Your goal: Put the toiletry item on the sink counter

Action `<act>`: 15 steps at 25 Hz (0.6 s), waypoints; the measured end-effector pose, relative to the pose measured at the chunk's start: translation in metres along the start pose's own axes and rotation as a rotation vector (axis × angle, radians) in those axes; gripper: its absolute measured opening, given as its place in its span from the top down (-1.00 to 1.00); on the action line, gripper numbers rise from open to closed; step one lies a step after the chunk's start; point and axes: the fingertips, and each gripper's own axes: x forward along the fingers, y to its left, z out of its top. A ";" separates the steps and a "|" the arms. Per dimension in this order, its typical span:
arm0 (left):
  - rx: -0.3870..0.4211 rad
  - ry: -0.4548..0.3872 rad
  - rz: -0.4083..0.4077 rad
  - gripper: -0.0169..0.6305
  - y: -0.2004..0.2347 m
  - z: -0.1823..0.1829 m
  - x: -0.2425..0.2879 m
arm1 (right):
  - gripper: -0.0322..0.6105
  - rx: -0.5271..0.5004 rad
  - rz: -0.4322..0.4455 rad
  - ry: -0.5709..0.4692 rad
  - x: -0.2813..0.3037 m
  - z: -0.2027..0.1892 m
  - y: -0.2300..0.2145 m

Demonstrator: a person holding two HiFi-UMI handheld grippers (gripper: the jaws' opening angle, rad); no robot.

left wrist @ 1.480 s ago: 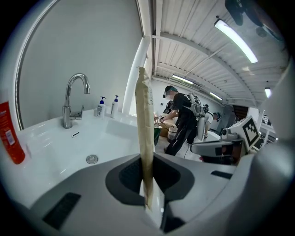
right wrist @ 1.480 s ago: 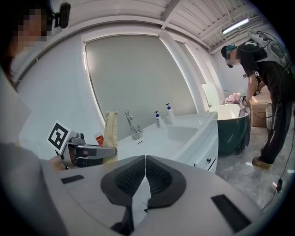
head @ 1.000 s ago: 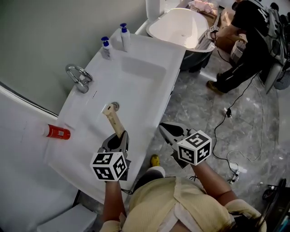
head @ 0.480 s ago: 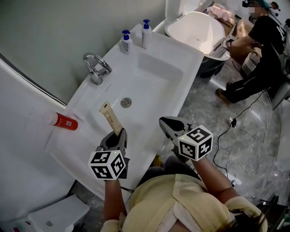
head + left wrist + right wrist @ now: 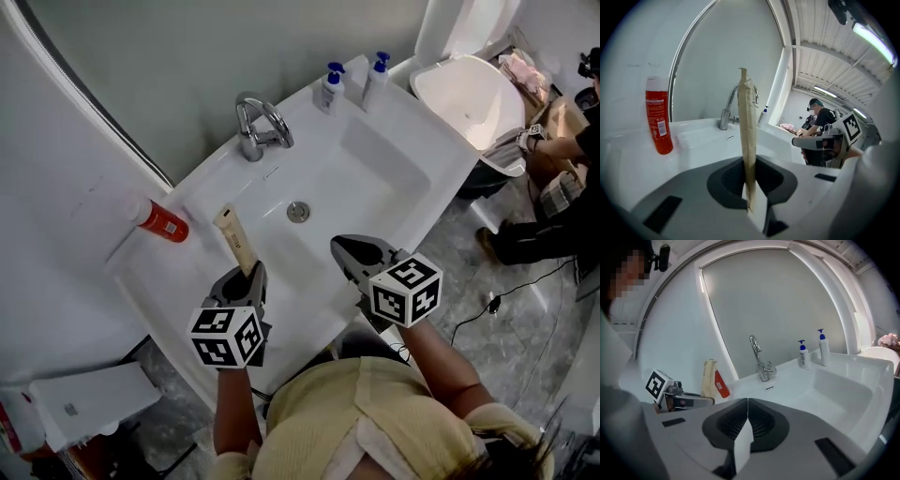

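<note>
- Tube (image 5: 235, 239): sitting between the left gripper (image 5: 246, 274) jaws, projecting forward over the basin (image 5: 366, 178).
- Can (image 5: 161, 221): standing on the sink counter (image 5: 150, 270), ahead and left of the left gripper.
- Faucet (image 5: 258, 127): standing behind the basin, straight ahead of the tube.
- Drain (image 5: 298, 212): lying ahead, between the two grippers.
- Right gripper (image 5: 354, 253): hovering right of the left gripper, over the basin's front rim.
- Two pump bottles (image 5: 330, 89): standing side by side, far ahead and right.
- Toilet (image 5: 469, 94): sitting beyond the counter's right end.

Flat beige tube (image 5: 236, 242) pinched by left hand-held gripper (image 5: 247, 277), poking out over white sink counter (image 5: 176, 283)
</note>
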 end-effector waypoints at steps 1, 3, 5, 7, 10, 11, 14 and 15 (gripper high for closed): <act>-0.010 -0.003 0.020 0.75 0.003 0.001 0.001 | 0.81 -0.008 0.019 0.010 0.005 0.003 -0.002; -0.016 -0.004 0.056 0.75 0.009 0.003 0.003 | 0.81 -0.022 0.053 0.025 0.014 0.008 -0.006; -0.016 0.001 0.094 0.75 0.017 0.005 0.006 | 0.81 -0.034 0.087 0.041 0.023 0.013 -0.009; -0.024 0.003 0.131 0.75 0.027 0.007 0.009 | 0.82 -0.049 0.121 0.060 0.033 0.016 -0.011; -0.037 0.006 0.175 0.75 0.037 0.013 0.013 | 0.81 -0.066 0.170 0.084 0.047 0.021 -0.016; -0.038 0.009 0.189 0.75 0.041 0.014 0.014 | 0.81 -0.071 0.185 0.090 0.051 0.023 -0.017; -0.041 0.016 0.228 0.75 0.049 0.019 0.017 | 0.82 -0.086 0.235 0.105 0.064 0.028 -0.018; -0.040 0.019 0.241 0.75 0.051 0.020 0.017 | 0.82 -0.091 0.252 0.113 0.068 0.029 -0.017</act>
